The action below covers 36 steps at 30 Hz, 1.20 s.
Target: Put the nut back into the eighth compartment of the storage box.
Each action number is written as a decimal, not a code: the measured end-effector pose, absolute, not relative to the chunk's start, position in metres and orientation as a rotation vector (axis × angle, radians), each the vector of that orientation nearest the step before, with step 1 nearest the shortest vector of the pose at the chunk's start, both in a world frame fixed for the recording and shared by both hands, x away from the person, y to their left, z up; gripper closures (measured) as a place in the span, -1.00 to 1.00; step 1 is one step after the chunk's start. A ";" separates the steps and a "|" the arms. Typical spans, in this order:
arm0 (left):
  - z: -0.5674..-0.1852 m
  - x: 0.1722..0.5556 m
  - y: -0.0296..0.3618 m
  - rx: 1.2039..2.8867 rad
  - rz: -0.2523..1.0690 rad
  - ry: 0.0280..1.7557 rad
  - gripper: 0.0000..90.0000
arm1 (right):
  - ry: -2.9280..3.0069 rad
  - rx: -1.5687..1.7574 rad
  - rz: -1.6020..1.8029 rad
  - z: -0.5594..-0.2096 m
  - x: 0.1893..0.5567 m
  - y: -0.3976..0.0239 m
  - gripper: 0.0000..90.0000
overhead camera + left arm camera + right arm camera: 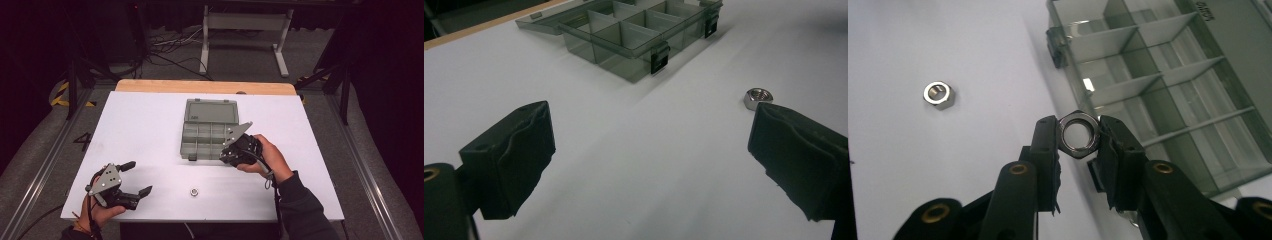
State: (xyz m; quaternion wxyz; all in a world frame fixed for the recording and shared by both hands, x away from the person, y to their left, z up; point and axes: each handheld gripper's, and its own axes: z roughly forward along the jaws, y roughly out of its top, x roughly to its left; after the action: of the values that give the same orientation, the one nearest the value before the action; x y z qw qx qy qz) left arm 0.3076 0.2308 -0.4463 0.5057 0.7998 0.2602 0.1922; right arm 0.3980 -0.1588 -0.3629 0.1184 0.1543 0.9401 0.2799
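The left gripper [141, 178] is held with its jaws spread wide and nothing between them, well to the left of the box [207, 131] and nearer the person. A loose nut [193, 191] is seen on the table [140, 125], near the box's front edge. The right gripper [1078, 135] is pressed onto a second nut [1078, 134], which is held just beside the box's front right corner.

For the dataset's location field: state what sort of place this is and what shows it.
Probably a lab or workshop recording station, not a home. A white table stands among metal frame rails, with loose cables on the floor behind. On it lie an open compartment box and a steel nut.
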 end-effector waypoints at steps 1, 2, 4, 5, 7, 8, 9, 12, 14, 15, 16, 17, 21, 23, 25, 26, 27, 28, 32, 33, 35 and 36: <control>-0.446 0.308 0.231 1.929 0.464 0.628 -0.88 | 2.739 0.469 0.824 -0.361 0.399 -0.162 0.57; -0.446 0.308 0.231 1.928 0.469 0.627 -0.88 | 2.732 0.478 0.819 -0.360 0.400 -0.165 0.57; -0.446 0.308 0.231 1.929 0.463 0.628 -0.88 | 2.716 0.499 0.811 -0.359 0.402 -0.169 0.57; -0.446 0.308 0.231 1.928 0.468 0.626 -0.88 | 2.712 0.511 0.814 -0.359 0.403 -0.171 0.57; -0.446 0.308 0.231 1.928 0.465 0.627 -0.88 | 2.707 0.522 0.815 -0.359 0.405 -0.173 0.57; -0.446 0.308 0.231 1.928 0.464 0.627 -0.88 | 2.699 0.539 0.816 -0.359 0.407 -0.176 0.57; -0.447 0.308 0.231 1.928 0.463 0.629 -0.88 | 2.694 0.552 0.816 -0.359 0.408 -0.178 0.57; -0.446 0.308 0.231 1.928 0.466 0.625 -0.88 | 2.692 0.571 0.808 -0.361 0.411 -0.181 0.57; -0.446 0.308 0.231 1.929 0.462 0.627 -0.88 | 2.694 0.580 0.811 -0.363 0.413 -0.182 0.57; -0.446 0.308 0.231 1.928 0.463 0.626 -0.88 | 2.692 0.590 0.798 -0.364 0.414 -0.182 0.57; -0.446 0.308 0.231 1.929 0.466 0.625 -0.88 | 2.693 0.595 0.795 -0.365 0.415 -0.182 0.57; -0.446 0.308 0.231 1.928 0.462 0.625 -0.88 | 2.696 0.602 0.795 -0.366 0.416 -0.182 0.57; -0.446 0.308 0.231 1.928 0.464 0.625 -0.88 | 2.700 0.623 0.792 -0.370 0.419 -0.183 0.57; -0.446 0.308 0.232 1.928 0.464 0.625 -0.88 | 2.704 0.626 0.793 -0.373 0.421 -0.183 0.57; -0.446 0.308 0.231 1.928 0.464 0.625 -0.88 | 2.707 0.632 0.785 -0.375 0.422 -0.182 0.56; -0.446 0.307 0.231 1.929 0.465 0.626 -0.88 | 2.708 0.635 0.784 -0.376 0.422 -0.182 0.57; -0.446 0.307 0.231 1.929 0.465 0.625 -0.88 | 2.709 0.636 0.781 -0.377 0.423 -0.181 0.57; -0.446 0.307 0.231 1.927 0.464 0.623 -0.88 | 2.708 0.633 0.778 -0.378 0.423 -0.181 0.56; -0.445 0.307 0.232 1.924 0.462 0.621 -0.88 | 2.714 0.647 0.781 -0.380 0.425 -0.180 0.56; -0.445 0.307 0.232 1.923 0.461 0.620 -0.88 | 2.715 0.644 0.773 -0.381 0.425 -0.180 0.56; -0.445 0.307 0.231 1.921 0.461 0.619 -0.88 | 2.723 0.642 0.767 -0.383 0.426 -0.178 0.56; -0.445 0.307 0.231 1.921 0.462 0.620 -0.88 | 2.727 0.646 0.772 -0.384 0.426 -0.178 0.56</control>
State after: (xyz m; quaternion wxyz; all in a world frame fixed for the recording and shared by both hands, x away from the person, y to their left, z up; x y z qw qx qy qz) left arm 0.3067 0.2314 -0.4452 0.5101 0.7980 0.2573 0.1918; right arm 0.4263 -0.1777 -0.3838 0.1170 0.2208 0.9317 0.2637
